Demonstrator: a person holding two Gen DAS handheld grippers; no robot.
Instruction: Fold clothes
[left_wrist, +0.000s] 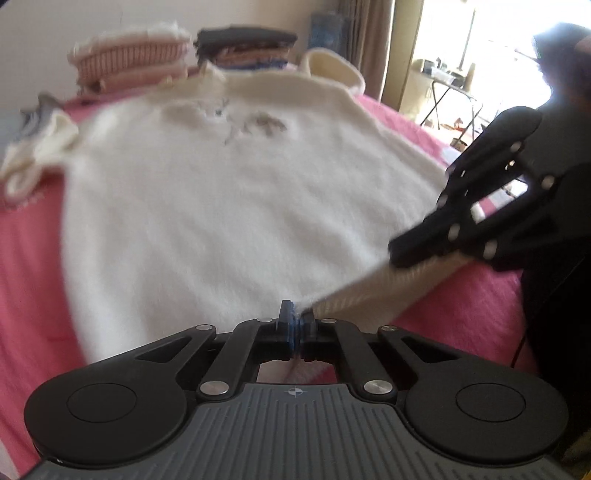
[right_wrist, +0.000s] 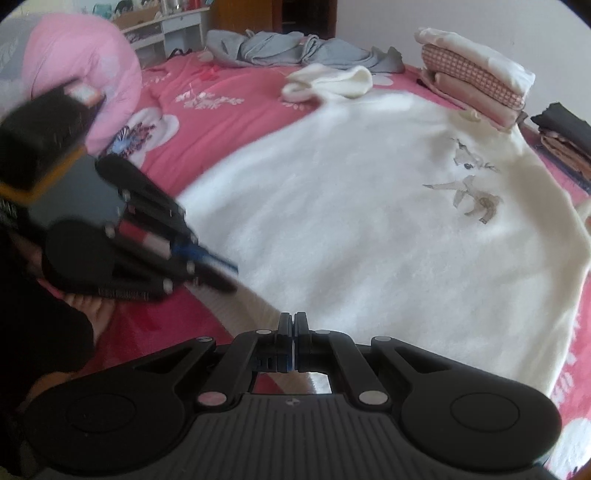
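A fluffy cream knitted sweater fills the centre of both frames, spread front-up on the pink floral bedspread. The left gripper and right gripper each pinch its ribbed hem, jaws closed. It reads as hem handling: either smoothing flat or lifting toward the collar at upper frame, keeping both corners level.

Left wrist view: low and close at the near hem of the white sweater, facing along it toward the folded stacks and window. Right wrist view: same hem, further right, angled left toward the pink pillow. Shared: sweater, pink bedspread, each other's gripper.
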